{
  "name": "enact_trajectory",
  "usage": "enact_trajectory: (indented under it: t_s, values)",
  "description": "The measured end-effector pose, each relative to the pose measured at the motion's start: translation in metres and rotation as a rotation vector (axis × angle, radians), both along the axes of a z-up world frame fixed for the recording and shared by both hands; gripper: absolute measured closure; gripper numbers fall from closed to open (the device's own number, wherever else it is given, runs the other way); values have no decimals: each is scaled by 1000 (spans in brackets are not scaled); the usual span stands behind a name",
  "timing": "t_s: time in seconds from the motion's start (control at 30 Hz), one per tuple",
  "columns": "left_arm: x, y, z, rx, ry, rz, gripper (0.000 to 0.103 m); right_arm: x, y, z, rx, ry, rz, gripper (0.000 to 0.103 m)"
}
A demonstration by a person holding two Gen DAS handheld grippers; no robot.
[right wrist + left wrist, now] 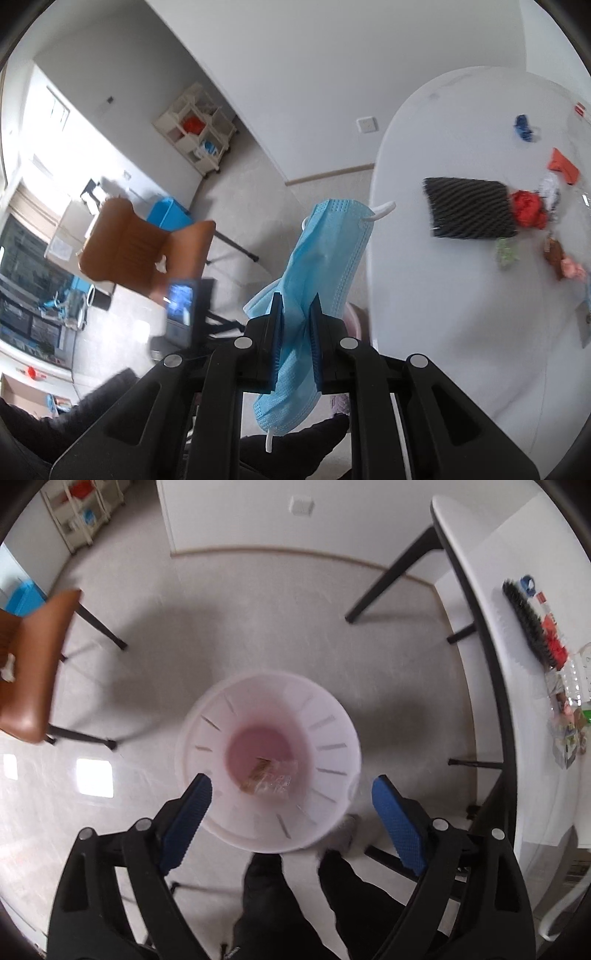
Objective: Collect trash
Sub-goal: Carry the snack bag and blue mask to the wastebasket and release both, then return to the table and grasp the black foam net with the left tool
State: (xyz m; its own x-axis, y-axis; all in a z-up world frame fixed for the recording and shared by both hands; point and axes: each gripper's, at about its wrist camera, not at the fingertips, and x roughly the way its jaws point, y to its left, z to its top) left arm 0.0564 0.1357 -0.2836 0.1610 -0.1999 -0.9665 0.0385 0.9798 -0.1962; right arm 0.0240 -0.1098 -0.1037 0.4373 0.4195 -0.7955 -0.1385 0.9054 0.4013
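Left tongs (291, 794) spread wide, blue pads (397, 823) apart with nothing between them, pointing steeply down over a white slotted bin (332, 746) on the floor. Inside the bin, on its pinkish bottom, a crumpled clear wrapper (271, 781) with a brown scrap. Just below the bin, dark trouser legs (266, 897) of the person holding the tools. To the left, a brown chair (29, 672) on black legs; to the right, the white desk (491, 672) edge, carrying a black ridged piece (530, 627) and a jumble of small litter.

Right tongs (296, 306) clamped shut on a light blue face mask (325, 251), pinched through its middle, one end rising ahead of the fingertips with a white ear loop (380, 210) sticking out, the other end hanging down behind them. Mask held in the air beside the desk's (443, 332) rounded edge, not touching it. On the desk farther right, the black ridged piece (469, 212), a red crumpled lump (528, 208) touching it, an orange scrap (563, 166), a blue scrap (522, 127) and smaller bits, blurred. Left of the mask, the brown chair (129, 243), and beyond it a white shelf unit (195, 133) against the wall.
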Motion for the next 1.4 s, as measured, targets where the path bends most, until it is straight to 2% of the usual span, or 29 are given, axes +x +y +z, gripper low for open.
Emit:
enact_trajectory:
  t_s: [0.1,0.23,0.33,0.4,0.47,0.57,0.6,0.67,0.73,0.83,0.93,1.03,1.13,1.23,1.4]
  values:
    - [-6,24,37,12,-84,28,17,5,32,-18,-21,18,55,88]
    - [-16,57,91,98,-247,53,17,18,78,-58,-74,51,163,86]
    - [-26,73,120,139,-305,108,17,24,111,-93,-137,80,234,81]
    - [-33,79,131,156,-319,132,17,27,128,-113,-168,98,272,66]
    - [-37,84,138,177,-325,153,17,29,141,-129,-206,110,296,42]
    - [-43,87,146,186,-327,170,17,30,150,-139,-237,118,294,23]
    - [-44,88,148,188,-325,168,17,30,151,-137,-242,121,287,22]
    - [-47,89,149,197,-319,171,17,27,144,-126,-242,108,254,17]
    - [-47,89,152,178,-311,168,17,23,130,-102,-240,70,202,12]
    - [-45,82,163,144,-312,167,17,12,97,-52,-230,-7,92,2]
    - [-42,67,174,139,-327,155,17,-4,56,-3,-258,-85,-21,2]
    - [-40,44,189,130,-355,134,16,-23,15,33,-311,-147,-111,2]
    - [-38,21,199,127,-384,121,12,-35,-18,52,-342,-173,-167,2]
    - [-36,1,207,123,-410,101,12,-43,-48,63,-349,-191,-207,2]
    - [-33,-33,213,114,-434,59,9,-47,-78,66,-348,-200,-246,2]
